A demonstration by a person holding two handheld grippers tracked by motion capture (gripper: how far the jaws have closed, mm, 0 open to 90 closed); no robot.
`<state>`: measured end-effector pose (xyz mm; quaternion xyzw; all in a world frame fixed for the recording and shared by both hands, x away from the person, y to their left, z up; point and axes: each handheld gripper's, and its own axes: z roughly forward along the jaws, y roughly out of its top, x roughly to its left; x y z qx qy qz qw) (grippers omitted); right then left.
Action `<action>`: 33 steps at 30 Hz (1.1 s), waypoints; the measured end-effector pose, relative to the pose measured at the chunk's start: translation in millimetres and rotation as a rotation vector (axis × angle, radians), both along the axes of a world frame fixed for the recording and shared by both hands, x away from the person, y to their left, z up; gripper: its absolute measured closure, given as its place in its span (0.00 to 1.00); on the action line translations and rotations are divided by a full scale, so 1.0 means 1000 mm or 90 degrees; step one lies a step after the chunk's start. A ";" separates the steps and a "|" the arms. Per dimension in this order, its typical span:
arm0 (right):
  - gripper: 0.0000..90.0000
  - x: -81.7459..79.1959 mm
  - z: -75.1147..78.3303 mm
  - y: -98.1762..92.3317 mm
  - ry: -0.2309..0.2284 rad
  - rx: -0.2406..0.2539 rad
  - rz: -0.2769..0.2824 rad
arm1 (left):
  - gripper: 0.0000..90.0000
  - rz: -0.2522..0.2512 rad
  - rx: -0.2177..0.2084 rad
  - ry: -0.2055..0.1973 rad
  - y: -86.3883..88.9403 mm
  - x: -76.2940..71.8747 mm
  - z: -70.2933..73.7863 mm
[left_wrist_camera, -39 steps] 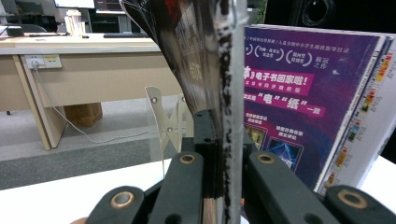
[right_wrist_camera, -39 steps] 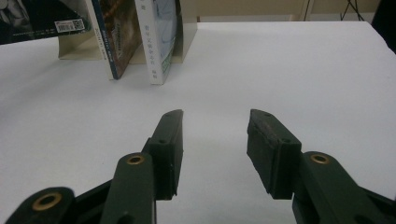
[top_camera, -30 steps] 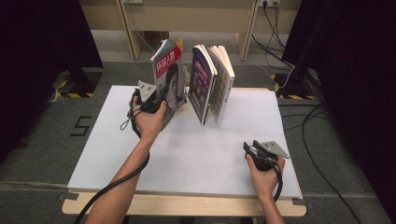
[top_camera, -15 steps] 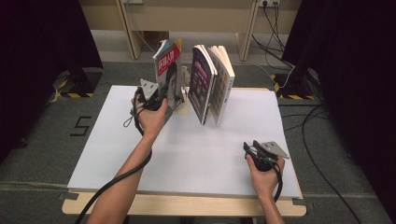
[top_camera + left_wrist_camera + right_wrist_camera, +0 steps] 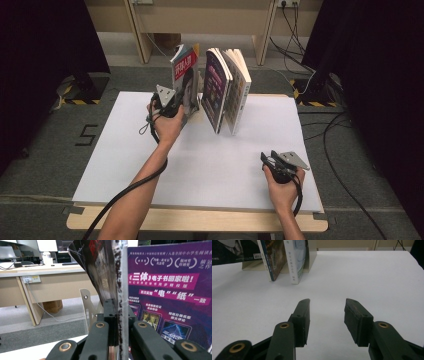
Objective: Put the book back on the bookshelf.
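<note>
Gripping glossy thin book [image 5: 184,75], left gripper [image 5: 117,315] clamped.

Looks like a lab or office room. Black curtains [image 5: 45,60], taped cables [image 5: 300,75], wooden desks [image 5: 37,282], wall sockets [image 5: 31,278].
</note>
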<state>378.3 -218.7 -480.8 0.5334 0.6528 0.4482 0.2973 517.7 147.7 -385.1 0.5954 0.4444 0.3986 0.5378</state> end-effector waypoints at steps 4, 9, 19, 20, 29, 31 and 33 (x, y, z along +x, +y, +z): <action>0.63 0.000 0.000 -0.001 -0.003 -0.001 -0.002 | 0.95 -0.004 -0.002 -0.005 -0.006 0.004 -0.004; 0.63 0.000 0.000 -0.001 -0.001 -0.001 -0.002 | 0.95 -0.003 -0.007 -0.014 -0.009 0.005 -0.007; 0.63 -0.001 0.000 -0.001 -0.002 -0.001 -0.001 | 0.94 0.003 0.012 -0.016 -0.012 0.000 -0.016; 0.63 -0.001 0.000 -0.001 -0.002 -0.001 -0.001 | 0.94 0.004 0.016 -0.015 -0.011 -0.001 -0.017; 0.63 -0.001 -0.001 0.001 0.001 0.000 0.001 | 0.92 0.010 0.021 0.008 -0.004 -0.009 -0.015; 0.63 -0.001 -0.001 0.001 0.003 -0.003 0.003 | 0.91 0.012 0.020 0.014 -0.002 -0.011 -0.014; 0.62 -0.001 -0.001 0.001 0.002 -0.002 0.002 | 0.90 0.015 0.024 0.015 0.000 -0.012 -0.012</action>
